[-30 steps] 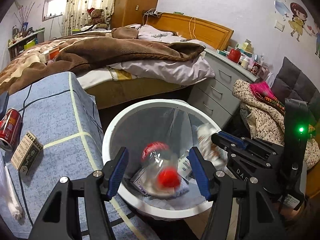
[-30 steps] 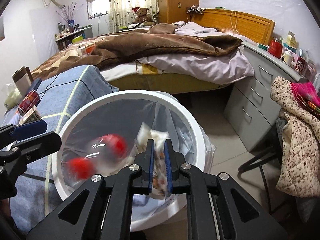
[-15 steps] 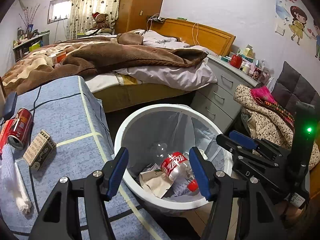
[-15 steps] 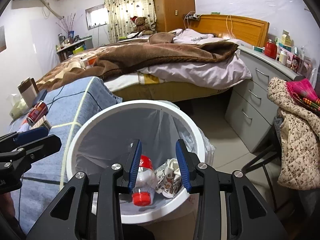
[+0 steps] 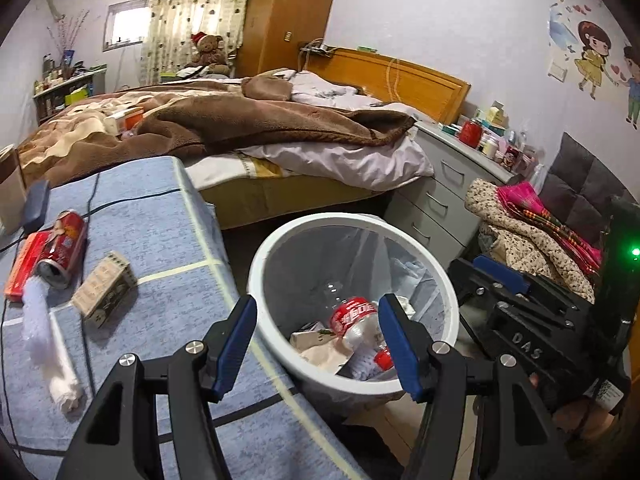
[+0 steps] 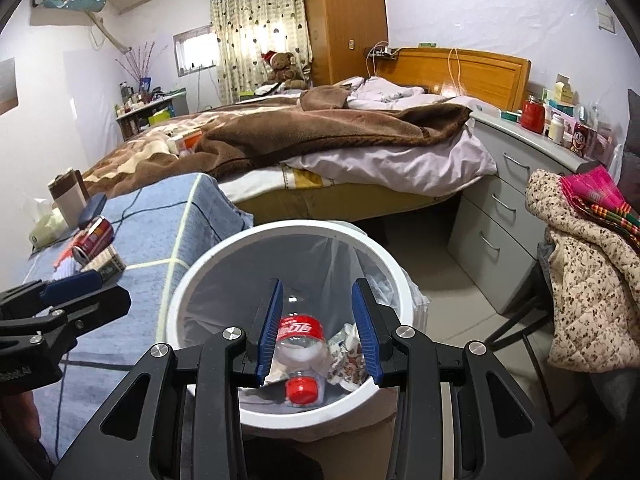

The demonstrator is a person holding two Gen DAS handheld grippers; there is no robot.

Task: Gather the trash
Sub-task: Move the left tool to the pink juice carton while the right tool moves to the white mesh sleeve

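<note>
A white trash bin [image 5: 280, 240] [image 6: 192, 280] with a clear liner stands on the floor beside the blue-covered table. In it lie a plastic cola bottle [image 5: 356, 320] [image 6: 300, 336] with a red cap and a crumpled wrapper [image 6: 346, 346]. My left gripper [image 5: 316, 344] is open and empty over the bin's near rim. My right gripper [image 6: 316, 324] is open and empty above the bin. On the table lie a red can [image 5: 62, 248] [image 6: 92, 240], a small carton [image 5: 104, 294] [image 6: 106, 262] and a white tissue roll [image 5: 48, 344].
A blue cloth covers the table [image 5: 160, 216] at left, with a flat red box [image 5: 22, 264], a dark device and cables on it. A bed [image 5: 260, 132] lies behind. A grey drawer unit [image 6: 496, 208] and a chair with clothes [image 6: 588, 272] stand at right.
The bottle fell from my left gripper into the bin and settled. My right gripper opened and let the wrapper drop in. Both grippers have drawn back and up.
</note>
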